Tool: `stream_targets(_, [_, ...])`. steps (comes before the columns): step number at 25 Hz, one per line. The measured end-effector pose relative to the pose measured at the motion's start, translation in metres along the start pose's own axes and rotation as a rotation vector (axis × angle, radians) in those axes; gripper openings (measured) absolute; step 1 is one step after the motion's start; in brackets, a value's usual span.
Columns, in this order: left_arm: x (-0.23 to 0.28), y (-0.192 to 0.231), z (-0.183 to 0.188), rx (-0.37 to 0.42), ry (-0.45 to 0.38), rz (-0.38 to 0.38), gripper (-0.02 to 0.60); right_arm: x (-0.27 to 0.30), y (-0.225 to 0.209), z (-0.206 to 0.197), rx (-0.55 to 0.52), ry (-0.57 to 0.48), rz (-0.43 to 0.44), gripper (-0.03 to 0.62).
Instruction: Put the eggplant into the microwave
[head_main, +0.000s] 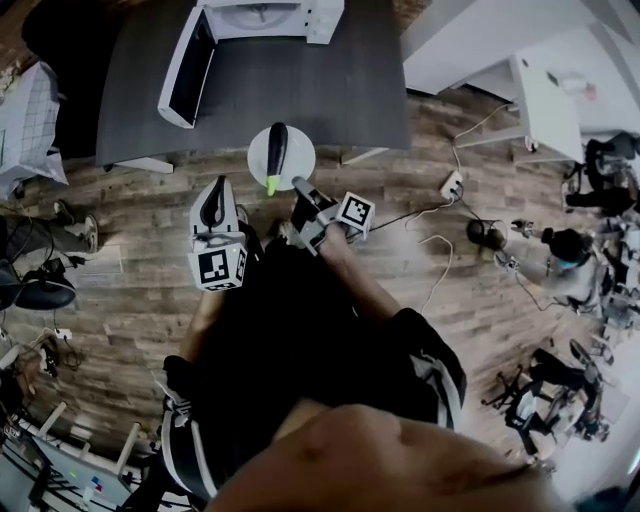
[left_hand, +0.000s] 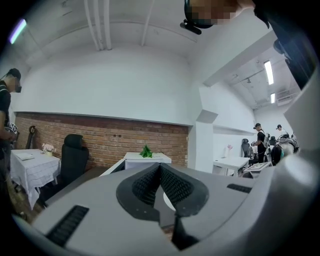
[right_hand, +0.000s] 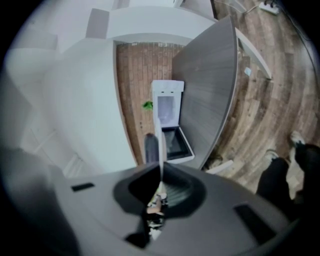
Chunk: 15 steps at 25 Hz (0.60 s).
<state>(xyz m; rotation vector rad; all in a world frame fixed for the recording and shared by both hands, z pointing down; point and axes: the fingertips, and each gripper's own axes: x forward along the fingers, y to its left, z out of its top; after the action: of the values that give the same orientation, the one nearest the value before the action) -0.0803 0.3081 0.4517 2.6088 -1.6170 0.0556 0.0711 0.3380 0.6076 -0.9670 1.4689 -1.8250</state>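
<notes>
The right gripper (head_main: 298, 186) is pinching the rim of a white plate (head_main: 300, 160) with its jaws pressed tight on it. In the right gripper view the plate (right_hand: 159, 140) is showing as a thin white edge going up from between the jaws. The eggplant (head_main: 277, 150) is lying on the plate, long and dark, with its green end pointing toward the person. It is not in the microwave (head_main: 270, 18) yet. The plate is showing over the near edge of the gray tabletop (head_main: 320, 90), partly over the wood floor (head_main: 130, 220). The microwave is sitting at the far side of the tabletop, well apart from the plate, and its door (head_main: 185, 70) is hanging wide open to the left. The left gripper (head_main: 213, 205) is staying just beside the plate, on its left and a little nearer the person. Its jaws are pressed together, and they are holding nothing. In the left gripper view the gripper (left_hand: 160, 172) is pointing level at the white microwave (left_hand: 145, 160), with a brick wall (left_hand: 100, 140) behind it.
</notes>
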Motion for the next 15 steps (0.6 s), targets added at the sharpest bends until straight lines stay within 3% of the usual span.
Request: stream_targets(15, [0.051, 0.024, 0.004, 0.014, 0.000, 0.002, 0.035, 0.038, 0.004, 0.024, 0.015, -0.003, -0.004, 0.040])
